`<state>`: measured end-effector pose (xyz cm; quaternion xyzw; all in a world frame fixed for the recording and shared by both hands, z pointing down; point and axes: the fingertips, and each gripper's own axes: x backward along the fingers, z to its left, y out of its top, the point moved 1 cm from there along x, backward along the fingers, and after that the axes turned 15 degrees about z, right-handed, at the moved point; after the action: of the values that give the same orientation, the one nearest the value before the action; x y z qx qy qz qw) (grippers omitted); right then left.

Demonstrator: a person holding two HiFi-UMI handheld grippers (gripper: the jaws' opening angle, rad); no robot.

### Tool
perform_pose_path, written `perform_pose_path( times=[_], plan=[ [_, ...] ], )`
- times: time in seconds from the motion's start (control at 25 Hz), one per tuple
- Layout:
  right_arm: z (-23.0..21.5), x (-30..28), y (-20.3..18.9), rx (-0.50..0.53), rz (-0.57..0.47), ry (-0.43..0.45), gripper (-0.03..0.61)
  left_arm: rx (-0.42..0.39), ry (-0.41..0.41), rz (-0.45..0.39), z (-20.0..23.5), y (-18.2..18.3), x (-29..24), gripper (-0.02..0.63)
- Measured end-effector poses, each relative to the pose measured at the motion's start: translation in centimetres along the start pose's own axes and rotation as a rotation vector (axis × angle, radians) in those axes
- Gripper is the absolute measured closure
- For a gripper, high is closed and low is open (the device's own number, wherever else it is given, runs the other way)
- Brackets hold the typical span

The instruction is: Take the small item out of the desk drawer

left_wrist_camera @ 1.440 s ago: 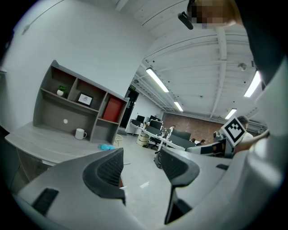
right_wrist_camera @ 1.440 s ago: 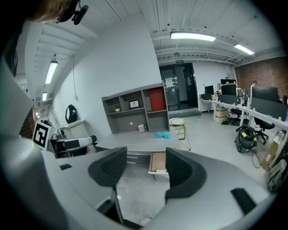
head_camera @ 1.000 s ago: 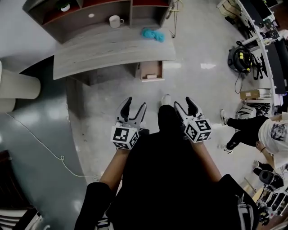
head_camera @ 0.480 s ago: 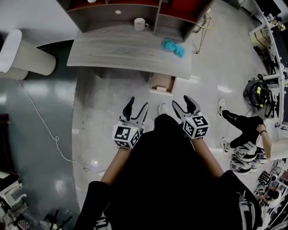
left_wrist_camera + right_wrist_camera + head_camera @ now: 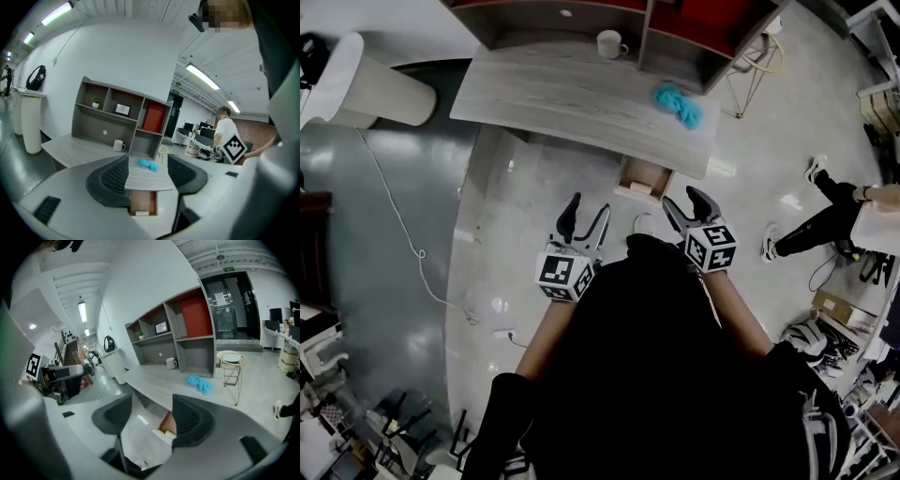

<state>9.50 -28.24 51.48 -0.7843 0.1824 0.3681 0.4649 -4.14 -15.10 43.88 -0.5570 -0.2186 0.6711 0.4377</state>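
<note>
1. Item [image 5: 641,188] is lying, seemingly pale, in the open drawer [image 5: 649,173] under the desk [image 5: 562,94]; left gripper [image 5: 589,206] and right gripper [image 5: 682,199] are hovering near it.
2. Left gripper's jaws are standing spread, empty, framing the drawer.
3. Right gripper's jaws are gaping too, holding nothing; reaching, grasping and lifting are all remaining.

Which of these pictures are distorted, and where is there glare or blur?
Head view: fairly sharp, pale glare patches on the glossy floor beside the desk. Left gripper view: strong fisheye bending, dark corners, bright ceiling lamp, left tool soft near the lens. Right gripper view: same bending and dark corners; right tool likewise soft.
</note>
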Motion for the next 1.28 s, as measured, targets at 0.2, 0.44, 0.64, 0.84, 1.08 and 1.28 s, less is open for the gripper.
perform_pose_path(
  times=[0.2,0.44,0.64,0.84,1.08,1.28],
  plan=[
    [-1.8,-2.5,-0.5,0.079,0.082,0.058,0.322,0.048,0.064,-0.003,-0.1,0.1,-1.6,0.374],
    [-2.7,-5.7,-1.5,0.244,0.172,0.083,0.321,0.075,0.166,-0.049,-0.2,0.4,-1.6,0.376],
    [-3.5,-11.2,-4.6,0.342,0.307,0.095,0.321,0.124,0.157,-0.013,0.5,-1.4,-3.0,0.376],
    [-4.5,-16.8,-8.7,0.460,0.478,0.108,0.311,0.175,0.123,0.008,1.6,-3.2,-4.9,0.376],
    [-5.8,-22.4,-11.7,0.479,0.576,0.101,0.313,0.239,0.125,0.041,3.8,-6.1,-6.5,0.376],
    [-7.0,-26.3,-13.6,0.547,0.640,0.067,0.322,0.274,0.128,0.043,5.5,-7.7,-8.0,0.376]
  ],
)
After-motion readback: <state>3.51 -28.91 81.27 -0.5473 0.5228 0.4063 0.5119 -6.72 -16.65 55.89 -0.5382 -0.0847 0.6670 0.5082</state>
